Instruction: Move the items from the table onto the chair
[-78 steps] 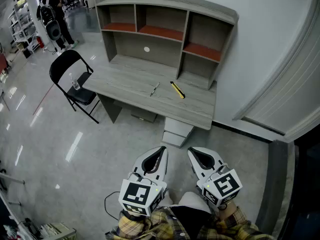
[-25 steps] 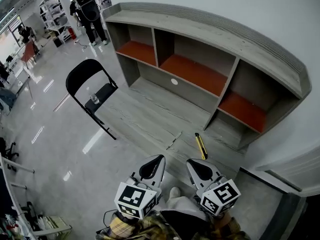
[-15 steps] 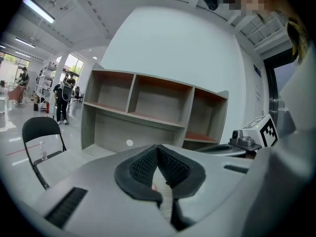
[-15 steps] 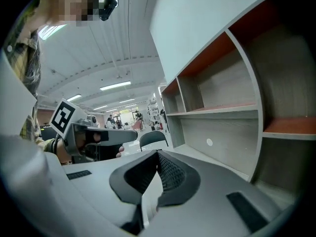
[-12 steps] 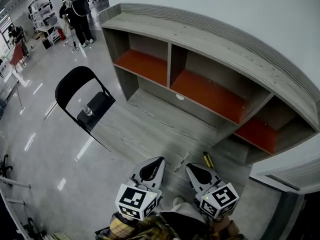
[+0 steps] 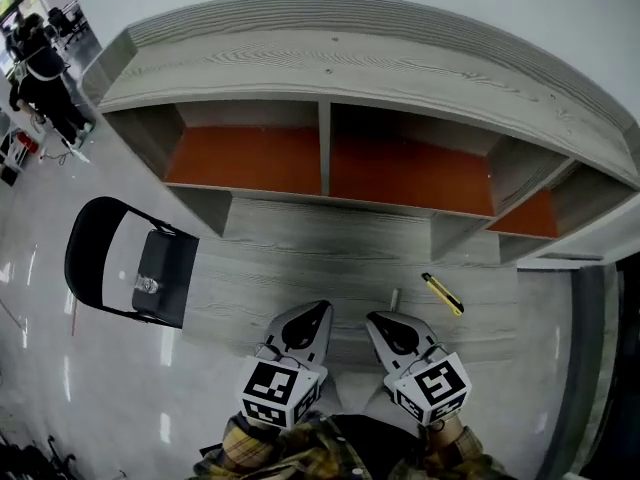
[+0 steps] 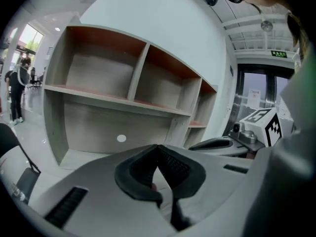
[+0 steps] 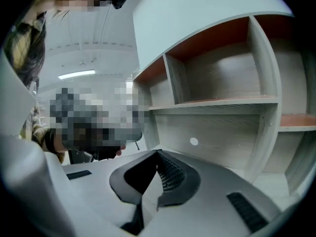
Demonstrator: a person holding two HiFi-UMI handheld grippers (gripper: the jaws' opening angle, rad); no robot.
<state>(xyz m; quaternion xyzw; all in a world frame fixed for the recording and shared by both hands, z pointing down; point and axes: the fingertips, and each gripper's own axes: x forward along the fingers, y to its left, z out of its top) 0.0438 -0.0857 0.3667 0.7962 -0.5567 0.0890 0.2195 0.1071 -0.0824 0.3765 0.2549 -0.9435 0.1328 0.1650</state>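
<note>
A yellow utility knife (image 6: 441, 294) lies on the grey desk (image 6: 300, 248) at the right, and a slim silver pen (image 6: 394, 298) lies just left of it. My left gripper (image 6: 321, 310) and right gripper (image 6: 373, 319) hover side by side over the desk's front edge, both shut with nothing in them. The pen is just beyond the right gripper's tip. The black folding chair (image 6: 100, 258) stands left of the desk with a small clear bottle (image 6: 147, 285) on its seat. In the gripper views the left gripper (image 7: 158, 147) and right gripper (image 8: 158, 153) face the hutch; knife and pen are hidden there.
A hutch (image 6: 330, 158) with orange-floored compartments rises at the back of the desk. People (image 6: 40, 78) stand far off at the upper left on the shiny floor. A white wall runs behind the hutch.
The view has come closer and squared up to the desk. Both grippers now reach over its front edge, near the pen and knife. The jaws stayed shut.
</note>
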